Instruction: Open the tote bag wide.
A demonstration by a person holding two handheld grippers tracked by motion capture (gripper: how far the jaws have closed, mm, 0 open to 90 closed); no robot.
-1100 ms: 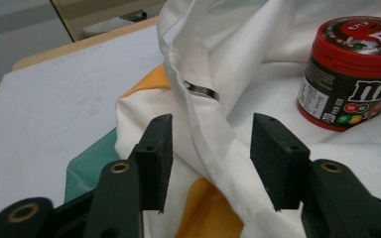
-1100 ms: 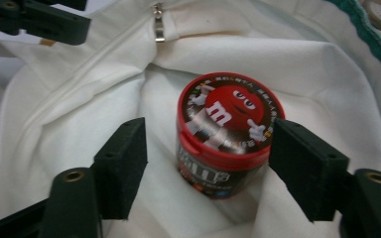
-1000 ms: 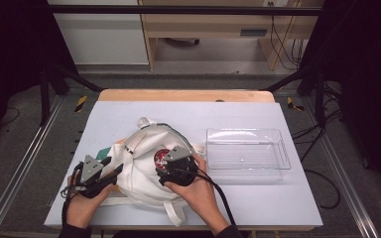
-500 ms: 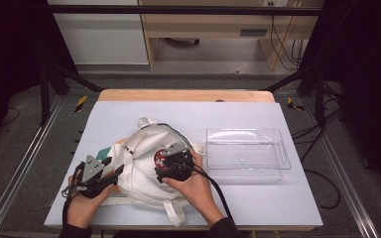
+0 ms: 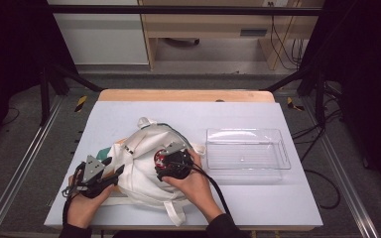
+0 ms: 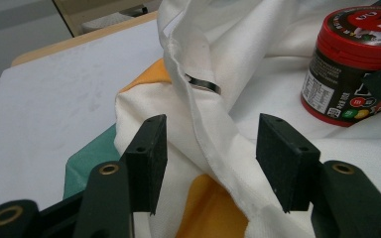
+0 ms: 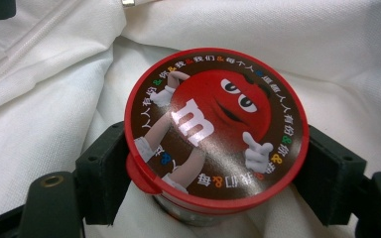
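Right hand-held gripper (image 7: 213, 163) sank slightly onto white cloth bag (image 5: 144, 168), jaws clamping red-lidded brown candy tub (image 7: 216, 129); left hand-held gripper (image 6: 208, 153), jaws apart, straddles bag's hem unpinched; tub may snag.

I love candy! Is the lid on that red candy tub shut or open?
Shut. The red lid sits flat on the candy tub, its rim closed all round.

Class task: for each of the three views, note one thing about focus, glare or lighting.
High view: evenly lit table, dark surroundings. Left gripper view: jaws sharp, candy tub slightly soft, glint on a metal ring. Right gripper view: tub lid crisp, white bag bright.
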